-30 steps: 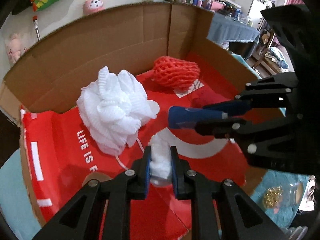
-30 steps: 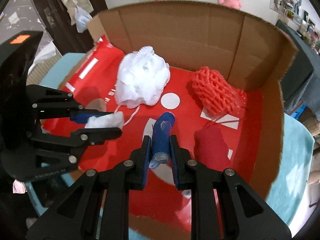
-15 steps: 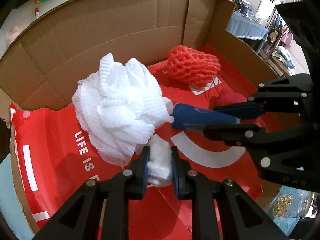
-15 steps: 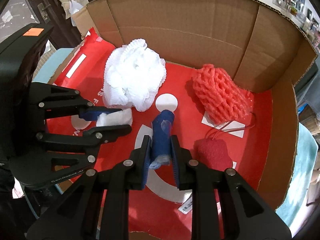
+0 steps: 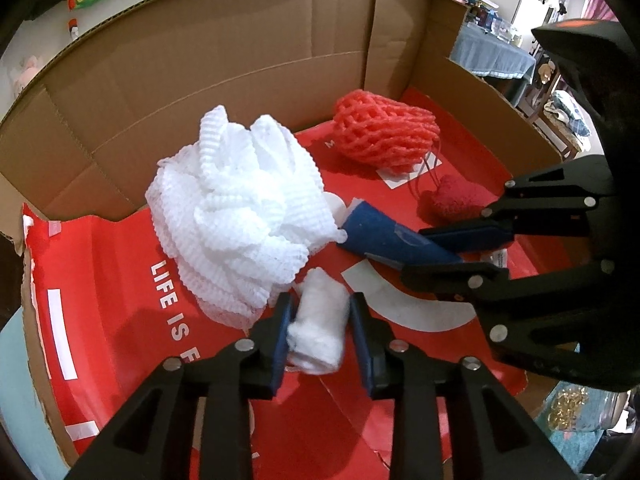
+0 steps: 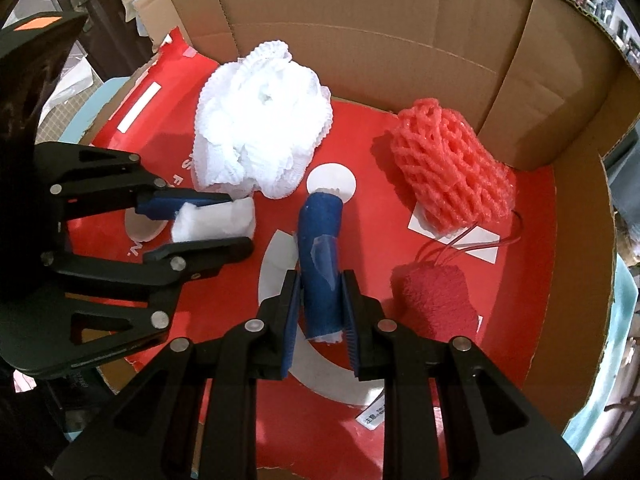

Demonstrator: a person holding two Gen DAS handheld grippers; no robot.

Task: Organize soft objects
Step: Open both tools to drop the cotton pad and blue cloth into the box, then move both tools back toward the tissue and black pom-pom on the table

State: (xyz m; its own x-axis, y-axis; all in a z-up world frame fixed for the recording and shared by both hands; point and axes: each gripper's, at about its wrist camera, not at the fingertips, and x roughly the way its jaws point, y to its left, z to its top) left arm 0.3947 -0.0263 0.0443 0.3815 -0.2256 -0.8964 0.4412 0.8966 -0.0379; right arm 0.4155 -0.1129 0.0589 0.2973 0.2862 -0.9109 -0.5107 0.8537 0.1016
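White cotton wad sits between your left gripper jaws, which have just been opening, at six o'clock of the white mesh pouf. Your right gripper clamps the blue fabric roll; I'd release it next inside the cardboard box.

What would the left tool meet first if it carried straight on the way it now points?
Probably the white cotton wad lying between its just-opening jaws, then the red box floor beneath. Just beyond sits the white mesh puff; depth there is hard to judge.
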